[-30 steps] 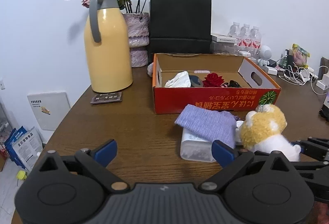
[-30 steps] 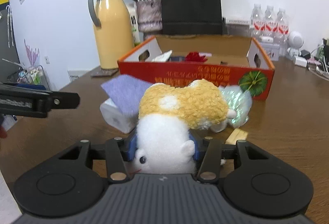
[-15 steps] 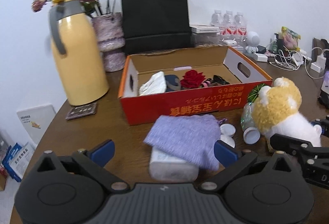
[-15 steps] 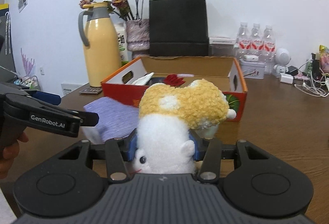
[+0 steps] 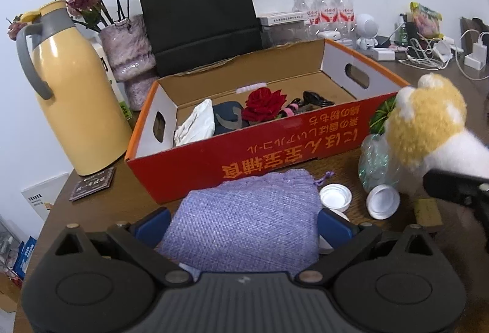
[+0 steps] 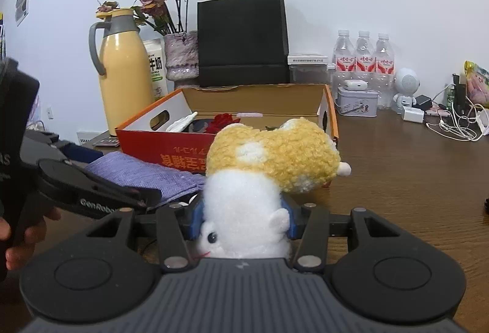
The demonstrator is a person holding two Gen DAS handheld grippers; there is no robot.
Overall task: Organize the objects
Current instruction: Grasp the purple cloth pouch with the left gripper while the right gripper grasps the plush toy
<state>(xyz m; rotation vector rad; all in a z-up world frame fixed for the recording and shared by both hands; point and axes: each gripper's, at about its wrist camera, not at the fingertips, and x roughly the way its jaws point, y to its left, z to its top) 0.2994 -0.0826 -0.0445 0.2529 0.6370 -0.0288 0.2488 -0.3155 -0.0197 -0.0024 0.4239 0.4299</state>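
Observation:
My left gripper (image 5: 243, 226) is open, its blue pads (image 5: 152, 226) on either side of a purple woven pouch (image 5: 250, 204) that lies on a white container before the red cardboard box (image 5: 275, 149). My right gripper (image 6: 243, 216) is shut on the white body of a yellow and white plush toy (image 6: 275, 155), held above the table near the box's right front corner. The plush (image 5: 428, 125) and a black finger of the right gripper (image 5: 452, 183) show at the right of the left wrist view. The box holds a red rose (image 5: 264, 103), a white cloth and dark items.
A yellow thermos (image 5: 73, 94), a vase of dried roses (image 5: 128, 54) and a black paper bag (image 5: 201, 5) stand behind the box. Two white caps (image 5: 336, 198), a crumpled clear bottle (image 5: 376, 161) and a small wooden block (image 5: 428, 210) lie by the pouch. Water bottles and cables fill the back right.
My left gripper moved right and forward until the purple pouch came between its open fingers. My right gripper carried the plush sideways, so the box now sits further left in its view.

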